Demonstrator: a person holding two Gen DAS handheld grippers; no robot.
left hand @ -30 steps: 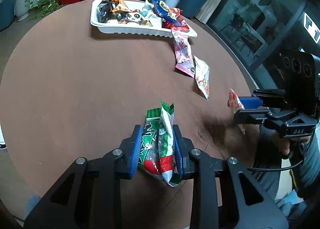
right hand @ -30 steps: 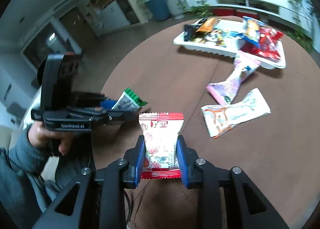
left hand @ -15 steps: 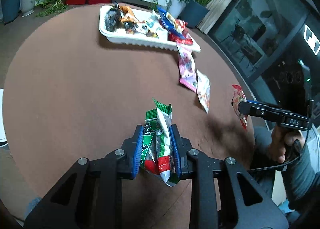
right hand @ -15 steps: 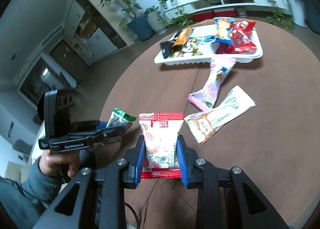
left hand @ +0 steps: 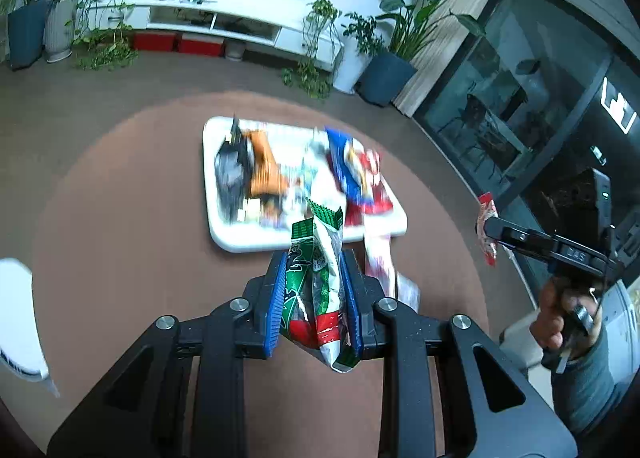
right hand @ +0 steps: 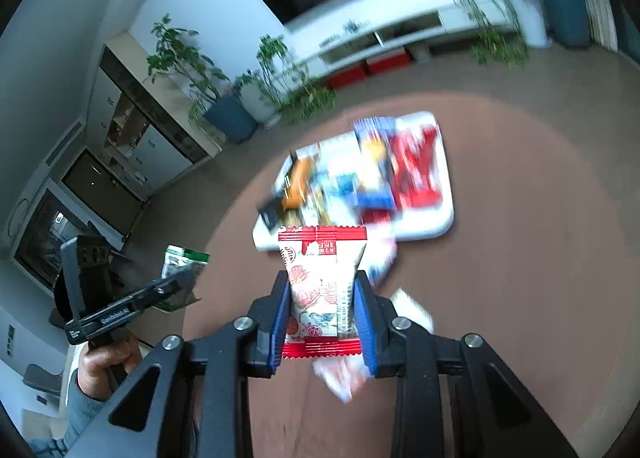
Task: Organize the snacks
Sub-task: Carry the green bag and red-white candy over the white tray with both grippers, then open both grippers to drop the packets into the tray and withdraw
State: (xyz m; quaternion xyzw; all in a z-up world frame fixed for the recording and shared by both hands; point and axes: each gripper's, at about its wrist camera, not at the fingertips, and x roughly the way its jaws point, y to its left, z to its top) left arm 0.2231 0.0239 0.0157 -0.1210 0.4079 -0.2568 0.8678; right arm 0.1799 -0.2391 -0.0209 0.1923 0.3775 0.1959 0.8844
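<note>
Left gripper [left hand: 314, 298] clamps the green packet [left hand: 316, 290], right gripper [right hand: 322, 312] clamps the red-and-white packet [right hand: 322, 282]; both clear of the counter [left hand: 120, 218], aimed at the white tray [left hand: 304, 236] for sorting.

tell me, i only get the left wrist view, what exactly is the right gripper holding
Observer: The right gripper is shut on a red-and-white snack packet, held flat between its pads.
Operator: upright?
Observer: Yes, its red crimped top edge stands up and its bottom edge hangs below the pads.
Operator: anything under it
Observer: A loose white packet lies on the brown table just right of the gripper, blurred.
</note>
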